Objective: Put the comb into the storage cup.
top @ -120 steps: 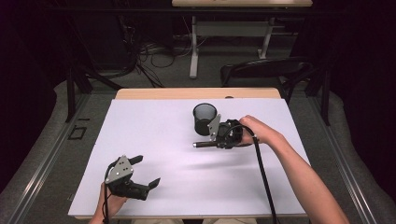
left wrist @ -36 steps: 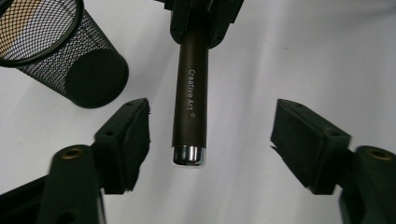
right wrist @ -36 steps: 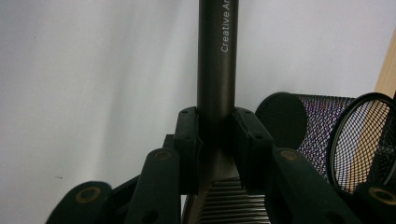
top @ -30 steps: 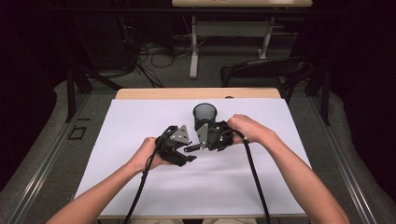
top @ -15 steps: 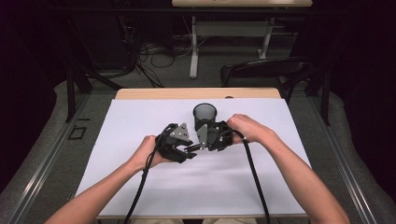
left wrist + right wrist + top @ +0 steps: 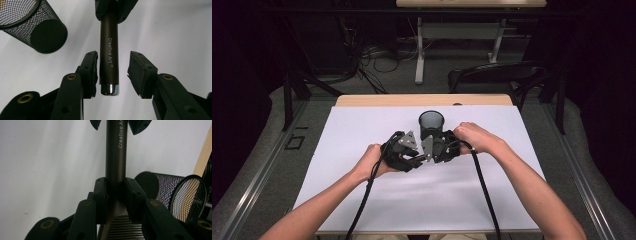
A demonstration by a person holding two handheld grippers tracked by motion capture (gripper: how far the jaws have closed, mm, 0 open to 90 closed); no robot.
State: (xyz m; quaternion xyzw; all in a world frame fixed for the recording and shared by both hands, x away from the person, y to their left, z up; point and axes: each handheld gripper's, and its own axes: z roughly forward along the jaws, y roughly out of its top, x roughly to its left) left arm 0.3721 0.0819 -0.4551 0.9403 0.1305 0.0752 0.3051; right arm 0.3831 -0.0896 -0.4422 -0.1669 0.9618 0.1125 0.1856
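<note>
The brush handle (image 6: 109, 53) is showing as a slim, dark brown cylinder with a matte finish, carrying the white lettering "Creative Art" along its length and ending in a shiny silver cap; in the right gripper view (image 6: 115, 152) its near end is widening into a flat, ribbed, comb-like part between the jaws. It is hanging level just above the white table (image 6: 362, 200), bridging the two grippers in the middle of the table. The right gripper (image 6: 115, 187) is clenching the handle, both pads pressing on its sides. The left gripper (image 6: 112, 72) is bracketing the capped end: its jaws have just been closing, the left pad is sitting at or very near the handle, and the right pad is standing off with a visible gap. A black mesh cup (image 6: 431, 125) is standing upright just behind the grippers, beside the handle.
</note>
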